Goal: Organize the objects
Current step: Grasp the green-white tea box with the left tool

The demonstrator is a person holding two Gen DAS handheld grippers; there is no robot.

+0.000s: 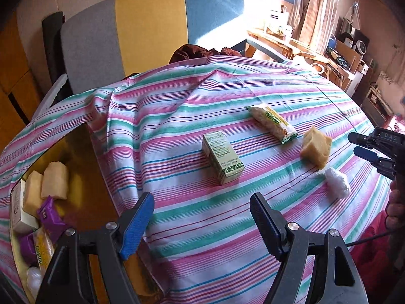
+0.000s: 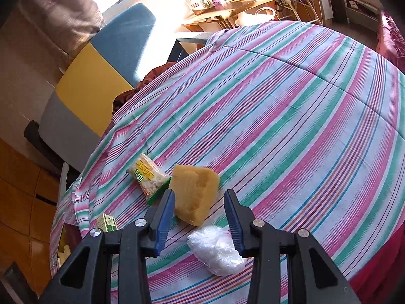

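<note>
On the striped tablecloth (image 1: 202,228) lie a green box (image 1: 222,157), a snack packet (image 1: 272,122), a yellow sponge (image 1: 316,147) and a white plastic wad (image 1: 338,182). My left gripper (image 1: 202,200) stands open and empty just short of the green box. My right gripper (image 1: 354,143) hovers to the right of the sponge. In the right wrist view that right gripper (image 2: 199,193) has its jaws narrowly apart, holding nothing. The sponge (image 2: 195,192) lies just beyond its tips, the wad (image 2: 215,250) under them, and the packet (image 2: 148,177) and box (image 2: 107,223) to the left.
A golden tray (image 1: 83,177) at the left holds two sponges (image 1: 54,179), purple packets (image 1: 49,215) and a white box (image 1: 20,210). A grey, yellow and blue chair (image 1: 152,25) stands behind the table. A hand (image 1: 396,202) shows at the right edge.
</note>
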